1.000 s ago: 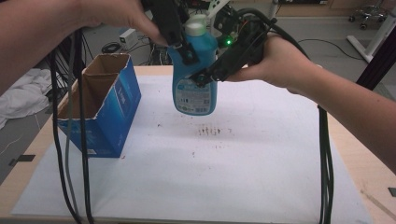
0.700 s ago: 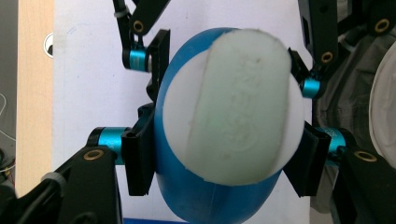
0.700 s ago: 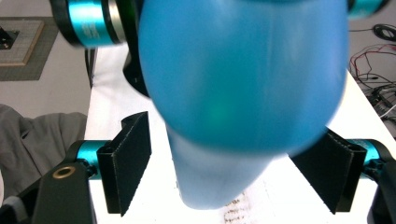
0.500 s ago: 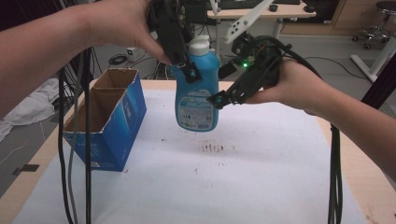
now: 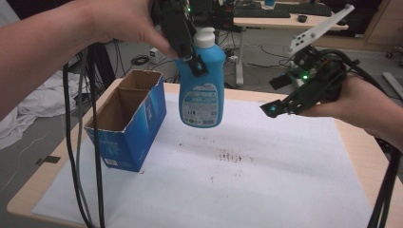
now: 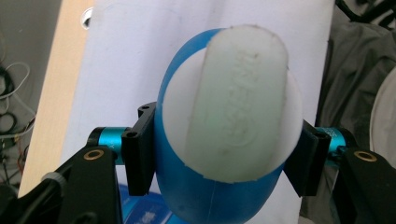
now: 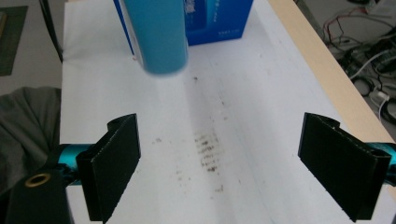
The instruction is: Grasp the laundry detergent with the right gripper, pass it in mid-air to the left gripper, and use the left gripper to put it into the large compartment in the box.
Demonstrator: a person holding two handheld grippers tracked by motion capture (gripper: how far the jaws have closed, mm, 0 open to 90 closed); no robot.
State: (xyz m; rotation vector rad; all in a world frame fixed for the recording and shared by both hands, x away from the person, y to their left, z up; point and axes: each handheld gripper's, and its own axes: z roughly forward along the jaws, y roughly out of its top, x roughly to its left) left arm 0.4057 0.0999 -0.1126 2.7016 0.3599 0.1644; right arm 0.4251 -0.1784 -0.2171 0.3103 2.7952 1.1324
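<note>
Left gripper (image 6: pixel 219 154): black frame, flat black jaws on turquoise metal rods, brass-ringed screw holes on both arms. Right gripper (image 7: pixel 224 175): same black jaws, turquoise rods, one brass ring beside its near jaw; green light and white plate above its body. Black cables trail from each. Forearms bare, no sleeves.

The high view looks forward and down over the table (image 5: pixel 266 190). The left gripper view looks straight down, close on the bottle (image 6: pixel 224 107). The right gripper view faces the same bottle (image 7: pixel 156 32) from farther off.
</note>
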